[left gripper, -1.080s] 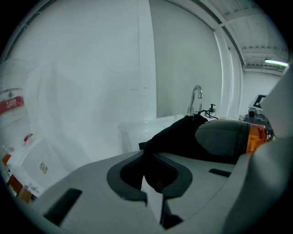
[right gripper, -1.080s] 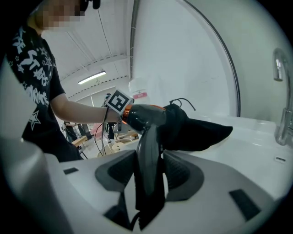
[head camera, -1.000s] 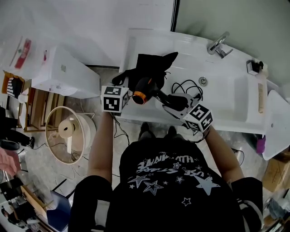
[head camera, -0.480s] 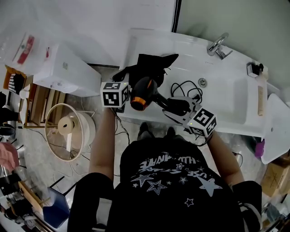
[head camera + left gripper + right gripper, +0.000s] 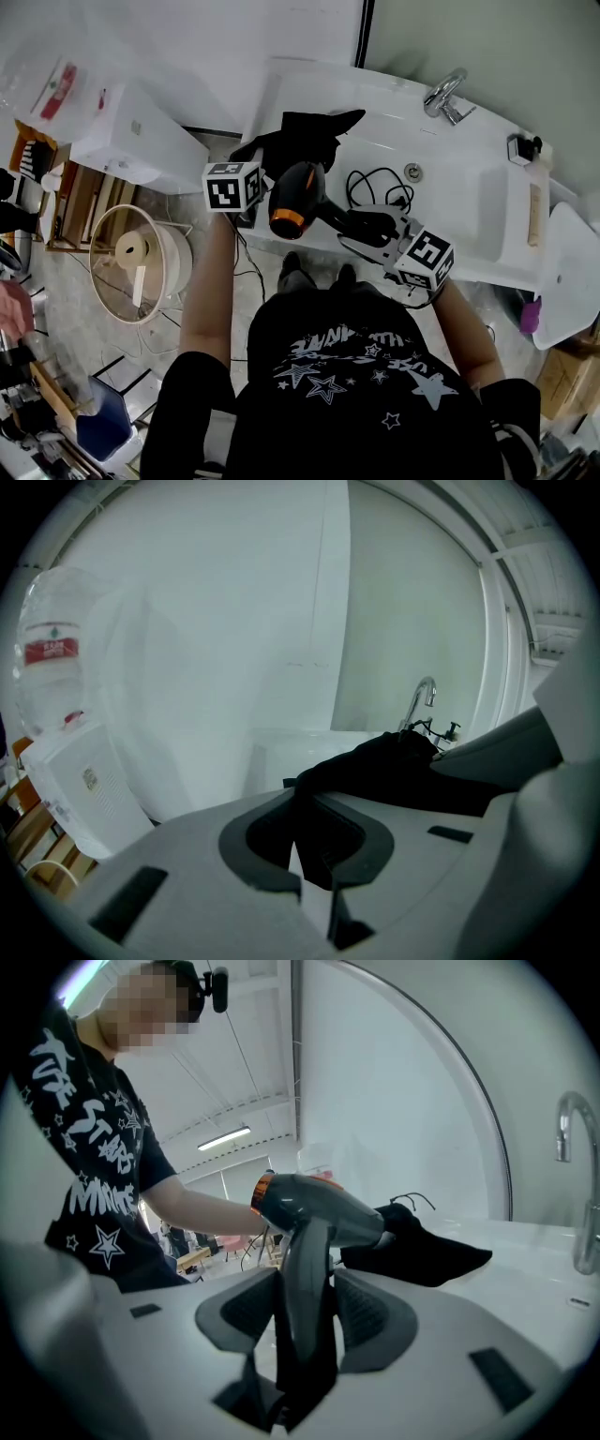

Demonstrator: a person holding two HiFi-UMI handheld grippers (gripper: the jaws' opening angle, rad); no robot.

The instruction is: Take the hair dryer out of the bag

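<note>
- Since the earlier frames, the hair dryer (image 5: 295, 195) has come away from the bag (image 5: 300, 141) and towards the person, and its orange-ringed end now hangs past the front edge of the white tabletop (image 5: 281, 94).
- Over the same span the right gripper (image 5: 305, 1309) has drawn back and up with the dryer, while the left gripper (image 5: 314, 819) has barely shifted.
- Right fingers are clamped on the dryer's handle, one pad on each side, and the barrel stands above them.
- Left fingers are closed tight, pinching a fold of the bag's black cloth and holding it in place on the tabletop beside the sink (image 5: 469, 202).
- By my reading the main step is done: the dryer's body is clear of the bag, with open space between the two.
- Its black cord (image 5: 375, 183) lies in loose loops on the white surface near the drain, running towards the handle.
- What probably remains is to set the dryer down and release the bag.
- Whether the cord's far end is fully out of the bag is hard to tell, since black cord and black cloth merge.
- From the head view, the left fingers are hidden behind the marker cube and the dryer.
- The bag's opening shows in no view, and the handle's lower end is cut off in the right gripper view.
</note>
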